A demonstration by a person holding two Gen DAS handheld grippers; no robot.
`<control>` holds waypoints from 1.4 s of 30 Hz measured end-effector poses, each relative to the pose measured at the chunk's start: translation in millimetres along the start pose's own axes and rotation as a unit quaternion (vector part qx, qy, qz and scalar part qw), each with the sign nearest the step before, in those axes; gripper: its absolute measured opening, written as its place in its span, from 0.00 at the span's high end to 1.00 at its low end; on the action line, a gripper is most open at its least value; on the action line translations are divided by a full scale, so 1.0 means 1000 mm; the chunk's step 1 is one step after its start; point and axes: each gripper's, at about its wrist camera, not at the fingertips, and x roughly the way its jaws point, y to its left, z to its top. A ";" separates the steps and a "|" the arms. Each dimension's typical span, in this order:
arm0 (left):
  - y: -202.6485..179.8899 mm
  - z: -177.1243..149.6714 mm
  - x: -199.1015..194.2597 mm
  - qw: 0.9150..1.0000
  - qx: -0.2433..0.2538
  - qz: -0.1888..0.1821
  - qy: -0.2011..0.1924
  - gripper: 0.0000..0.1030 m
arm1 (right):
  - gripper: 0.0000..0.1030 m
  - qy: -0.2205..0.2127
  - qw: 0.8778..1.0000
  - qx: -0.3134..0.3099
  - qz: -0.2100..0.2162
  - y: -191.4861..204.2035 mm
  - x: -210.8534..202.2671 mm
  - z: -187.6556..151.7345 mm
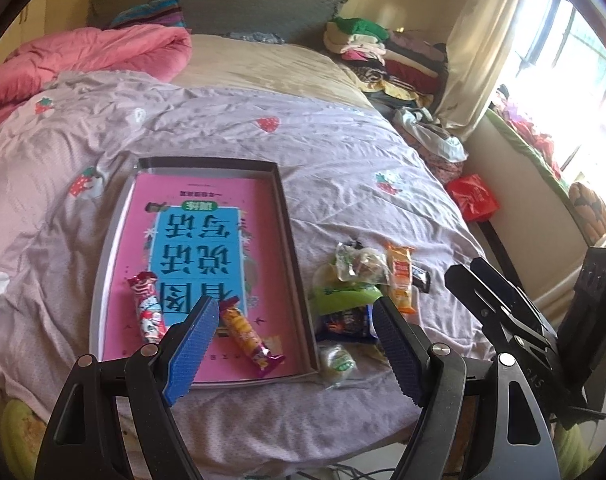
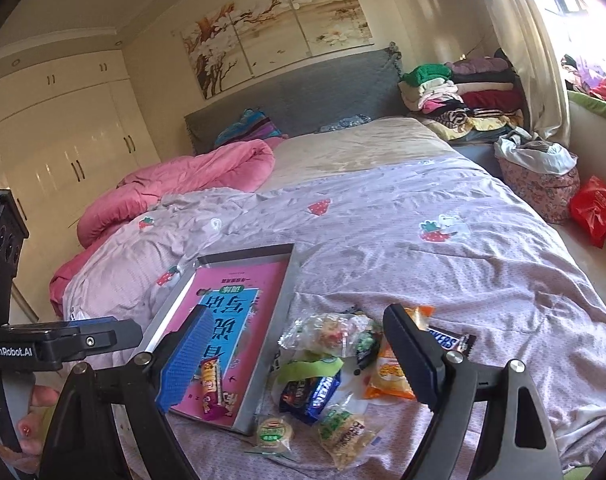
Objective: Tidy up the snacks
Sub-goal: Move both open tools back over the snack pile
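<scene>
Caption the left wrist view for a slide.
Open left gripper hovers over tray holding two snacks; loose pile beside it.

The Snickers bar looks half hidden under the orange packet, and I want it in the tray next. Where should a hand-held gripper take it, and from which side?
Grip the Snickers bar across its narrow width at the exposed right end, coming from above on the right. It lies flat on the bedspread, and its left end disappears behind the right hand-held gripper and the orange packet, so only that end is free.
</scene>
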 end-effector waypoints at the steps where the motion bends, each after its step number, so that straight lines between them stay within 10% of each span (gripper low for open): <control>1: -0.003 -0.001 0.001 1.000 0.003 -0.003 0.001 0.22 | 0.16 0.000 1.000 0.002 -0.004 -0.002 -0.001 0.000; 26: -0.035 -0.013 0.048 0.997 0.039 -0.033 0.056 0.22 | 0.16 0.034 0.995 0.061 -0.078 -0.062 -0.002 -0.010; 42: -0.053 0.007 0.089 0.994 0.064 -0.039 0.079 0.22 | 0.16 0.177 0.982 -0.032 -0.063 -0.032 0.045 -0.053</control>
